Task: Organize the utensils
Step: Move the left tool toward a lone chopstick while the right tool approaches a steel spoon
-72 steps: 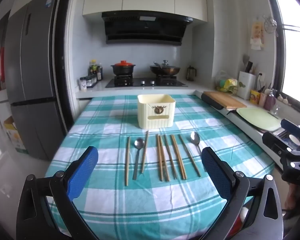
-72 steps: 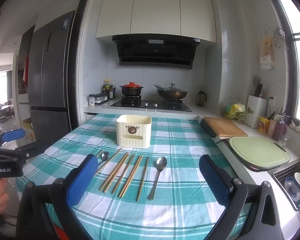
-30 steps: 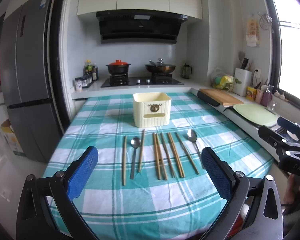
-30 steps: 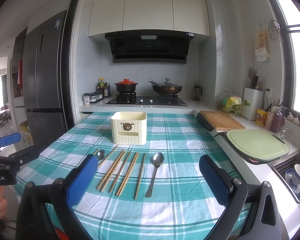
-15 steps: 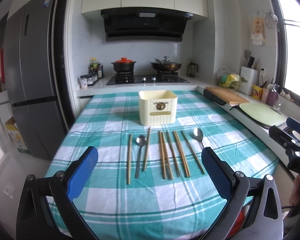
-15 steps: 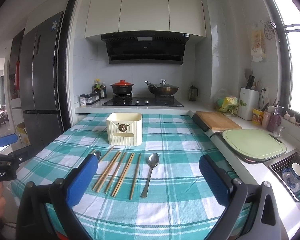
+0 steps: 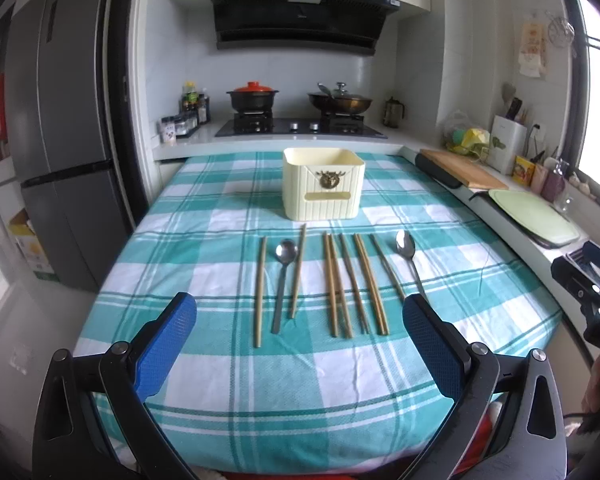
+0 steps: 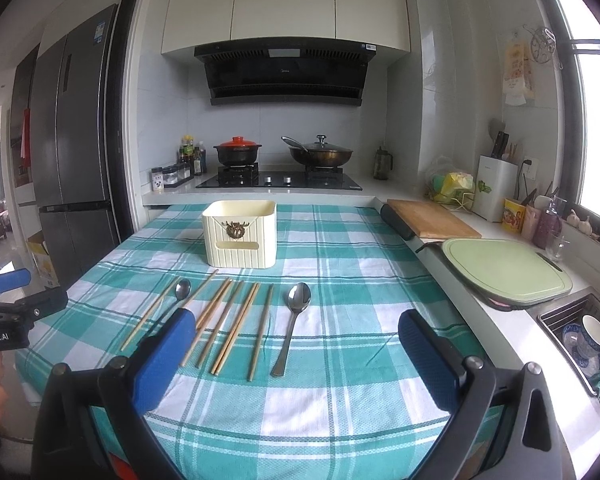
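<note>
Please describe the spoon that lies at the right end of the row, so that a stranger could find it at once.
Find the cream utensil box standing on the green checked tablecloth; a row of wooden chopsticks and two spoons lies in front of it. The right spoon ends that row on the sink side, bowl toward the box. Unlike the other spoon, it has chopsticks on one side only.

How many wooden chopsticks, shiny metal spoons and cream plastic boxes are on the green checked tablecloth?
Wooden chopsticks: 8
Shiny metal spoons: 2
Cream ribbed plastic box: 1
Total: 11
</note>
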`<state>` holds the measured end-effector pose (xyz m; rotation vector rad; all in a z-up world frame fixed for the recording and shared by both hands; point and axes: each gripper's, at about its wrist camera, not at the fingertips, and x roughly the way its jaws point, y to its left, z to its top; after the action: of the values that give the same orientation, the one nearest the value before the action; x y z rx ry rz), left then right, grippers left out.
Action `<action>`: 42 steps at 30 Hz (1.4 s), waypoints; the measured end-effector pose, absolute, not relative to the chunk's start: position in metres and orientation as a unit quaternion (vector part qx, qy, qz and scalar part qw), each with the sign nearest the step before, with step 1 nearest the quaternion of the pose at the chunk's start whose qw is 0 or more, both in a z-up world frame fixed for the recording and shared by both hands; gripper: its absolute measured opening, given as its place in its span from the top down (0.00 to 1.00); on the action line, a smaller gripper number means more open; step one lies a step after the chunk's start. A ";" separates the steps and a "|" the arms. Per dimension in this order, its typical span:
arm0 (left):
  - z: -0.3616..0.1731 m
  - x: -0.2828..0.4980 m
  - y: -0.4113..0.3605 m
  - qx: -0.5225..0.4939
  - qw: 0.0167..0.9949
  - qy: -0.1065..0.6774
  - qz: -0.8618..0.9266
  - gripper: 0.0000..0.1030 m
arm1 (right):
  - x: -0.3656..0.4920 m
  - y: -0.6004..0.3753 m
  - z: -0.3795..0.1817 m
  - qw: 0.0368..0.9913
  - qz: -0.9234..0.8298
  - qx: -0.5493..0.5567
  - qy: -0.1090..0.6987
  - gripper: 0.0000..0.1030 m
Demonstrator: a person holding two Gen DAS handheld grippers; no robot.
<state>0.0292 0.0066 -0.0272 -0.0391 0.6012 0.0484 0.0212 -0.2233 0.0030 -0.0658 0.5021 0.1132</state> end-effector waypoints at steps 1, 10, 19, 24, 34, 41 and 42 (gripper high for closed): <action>-0.028 0.031 0.008 -0.021 0.954 0.299 0.027 0.00 | 0.023 -0.222 0.000 0.965 0.055 -0.035 0.254 0.00; -0.045 0.044 0.016 -0.016 0.944 0.327 0.053 0.00 | 0.041 -0.223 -0.022 0.949 0.038 -0.046 0.309 0.00; -0.055 0.056 0.023 -0.020 0.939 0.337 0.060 0.00 | 0.060 -0.221 -0.041 0.933 0.013 -0.073 0.352 0.00; -0.064 0.064 0.029 -0.025 0.937 0.344 0.064 0.00 | 0.068 -0.216 -0.047 0.927 0.004 -0.097 0.362 0.00; -0.085 0.086 0.049 -0.042 0.927 0.367 0.073 0.00 | 0.089 -0.209 -0.060 0.916 -0.003 -0.123 0.381 0.00; -0.099 0.098 0.065 -0.051 0.920 0.380 0.079 0.00 | 0.104 -0.202 -0.071 0.910 0.007 -0.134 0.391 0.00; -0.100 0.102 0.068 -0.051 0.919 0.383 0.079 0.00 | 0.106 -0.203 -0.071 0.911 0.013 -0.131 0.390 0.00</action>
<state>0.1021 0.0679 -0.0998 -0.1055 0.7873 0.1618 0.1062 -0.2028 -0.0713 -0.2695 0.8035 0.0269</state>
